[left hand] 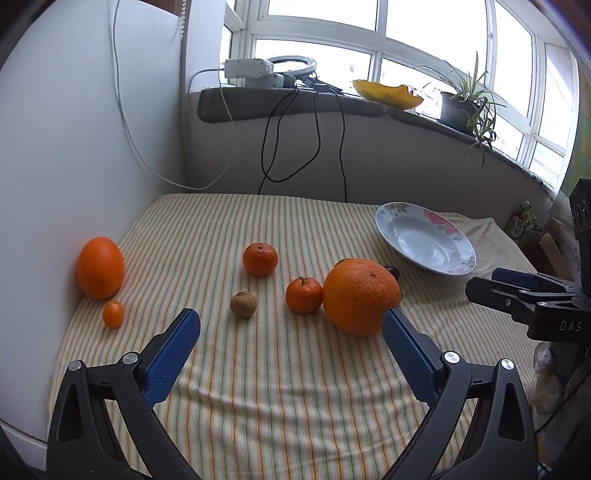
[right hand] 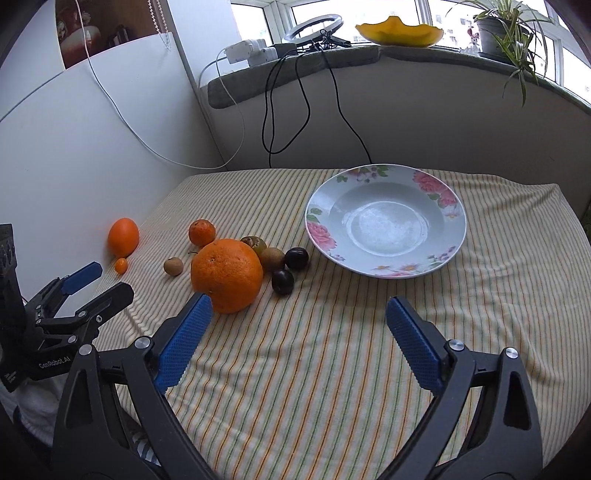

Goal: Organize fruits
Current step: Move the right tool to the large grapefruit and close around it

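A big orange [left hand: 360, 295] [right hand: 226, 275] lies on the striped cloth with smaller fruits around it: two tangerines [left hand: 260, 259] [left hand: 304, 295], a kiwi [left hand: 243, 304] [right hand: 173, 266], an oval orange [left hand: 100, 272] [right hand: 123, 236], a kumquat [left hand: 113, 314] [right hand: 121, 265], and two dark plums [right hand: 296, 257] [right hand: 283, 281]. An empty flowered plate [right hand: 448, 206] [left hand: 389, 221] sits at the back right. My left gripper [left hand: 290, 325] is open and empty, in front of the fruits. My right gripper [right hand: 299, 314] is open and empty, with its left finger beside the big orange.
A white wall [left hand: 74, 147] borders the table's left side. Cables [right hand: 273, 110] hang from the windowsill, which holds a yellow dish [right hand: 399, 31] and a potted plant [left hand: 461, 103]. The table's right edge [right hand: 569, 206] drops off.
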Motion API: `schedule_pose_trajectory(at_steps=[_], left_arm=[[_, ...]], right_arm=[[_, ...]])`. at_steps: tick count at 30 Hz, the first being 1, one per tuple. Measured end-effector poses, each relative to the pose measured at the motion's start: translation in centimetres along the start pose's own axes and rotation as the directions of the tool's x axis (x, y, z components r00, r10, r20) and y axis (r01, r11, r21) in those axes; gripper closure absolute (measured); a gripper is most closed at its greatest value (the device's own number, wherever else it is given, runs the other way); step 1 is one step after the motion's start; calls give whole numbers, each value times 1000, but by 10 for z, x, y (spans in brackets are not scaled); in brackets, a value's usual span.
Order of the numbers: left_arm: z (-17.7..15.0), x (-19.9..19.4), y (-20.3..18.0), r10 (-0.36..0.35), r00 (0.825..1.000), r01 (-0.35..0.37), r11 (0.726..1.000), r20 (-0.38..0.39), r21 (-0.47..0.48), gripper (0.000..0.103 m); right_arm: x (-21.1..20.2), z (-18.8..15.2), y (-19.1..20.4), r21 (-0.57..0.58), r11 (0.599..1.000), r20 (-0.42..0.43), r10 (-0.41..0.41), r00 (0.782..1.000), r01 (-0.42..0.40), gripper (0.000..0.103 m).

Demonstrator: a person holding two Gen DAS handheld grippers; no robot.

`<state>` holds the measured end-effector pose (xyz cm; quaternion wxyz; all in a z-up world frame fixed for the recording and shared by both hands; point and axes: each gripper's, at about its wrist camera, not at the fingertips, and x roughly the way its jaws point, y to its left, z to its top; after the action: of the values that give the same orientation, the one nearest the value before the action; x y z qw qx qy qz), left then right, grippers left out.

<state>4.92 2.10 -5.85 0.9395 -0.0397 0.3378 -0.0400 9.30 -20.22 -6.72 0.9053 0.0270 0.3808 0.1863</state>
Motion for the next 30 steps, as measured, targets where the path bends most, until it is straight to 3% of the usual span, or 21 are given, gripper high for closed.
schedule_pose_trajectory(at_steps=[9,14,16,20,30], left_arm=[[-6,19,3,-62,997,60,998,-40,-32,10],[-7,27,0,-112,992,109,993,-53,-47,12],[-8,31,-3,-133,989,131,990,-62,-48,14],[-9,39,-5,-178,981,172,982,-80,-76,15],[-7,52,-7,-239,965,228,968,-103,-107,24]], right_arm=[[26,13,19,-95,995,-53,4,999,-9,9],[35,23,27,-129,990,-73,47,996,-56,9],[43,27,28,-135,986,-100,86,991,-99,9],[59,32,29,-125,978,-162,148,976,-169,21],[93,37,34,-80,960,-258,240,936,-268,28]])
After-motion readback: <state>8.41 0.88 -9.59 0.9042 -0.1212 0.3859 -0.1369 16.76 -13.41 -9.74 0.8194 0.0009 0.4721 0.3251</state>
